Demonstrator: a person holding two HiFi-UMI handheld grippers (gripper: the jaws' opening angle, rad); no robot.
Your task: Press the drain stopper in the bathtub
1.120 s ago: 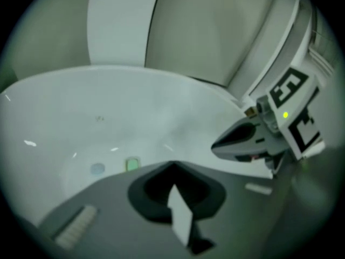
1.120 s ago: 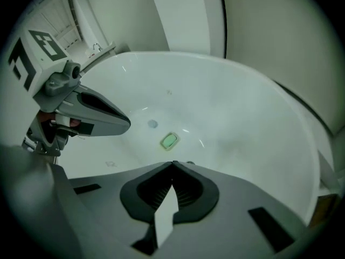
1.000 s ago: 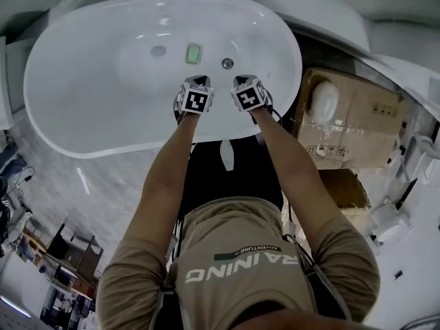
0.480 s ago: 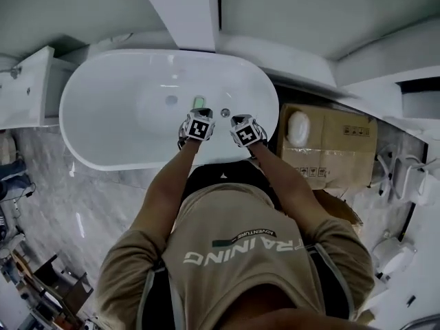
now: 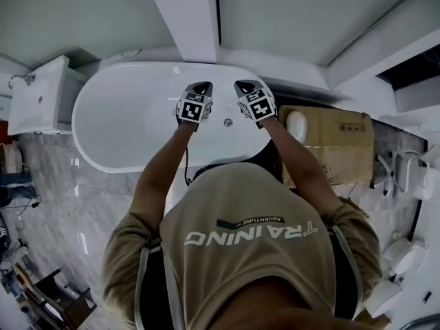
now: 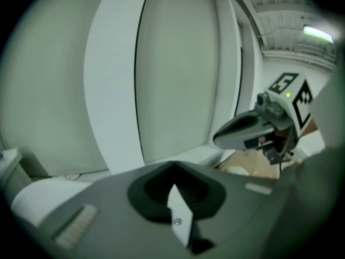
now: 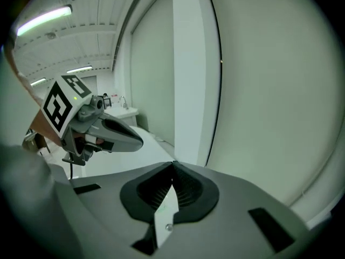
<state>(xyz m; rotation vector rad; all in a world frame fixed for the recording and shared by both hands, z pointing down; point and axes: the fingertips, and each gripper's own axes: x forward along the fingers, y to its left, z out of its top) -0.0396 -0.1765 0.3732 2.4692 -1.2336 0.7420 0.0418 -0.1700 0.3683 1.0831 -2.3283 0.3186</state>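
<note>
Nothing is pressed yet, by my judgement. Your left gripper (image 5: 199, 88) and right gripper (image 5: 247, 86) hover above the white oval bathtub (image 5: 110, 126), both with jaws closed on nothing and aimed at the wall. What looks like the small round metal drain stopper (image 5: 227, 122) lies on the tub floor between them. Neither gripper view shows it, and it is too small to tell whether it is up or down.
</note>
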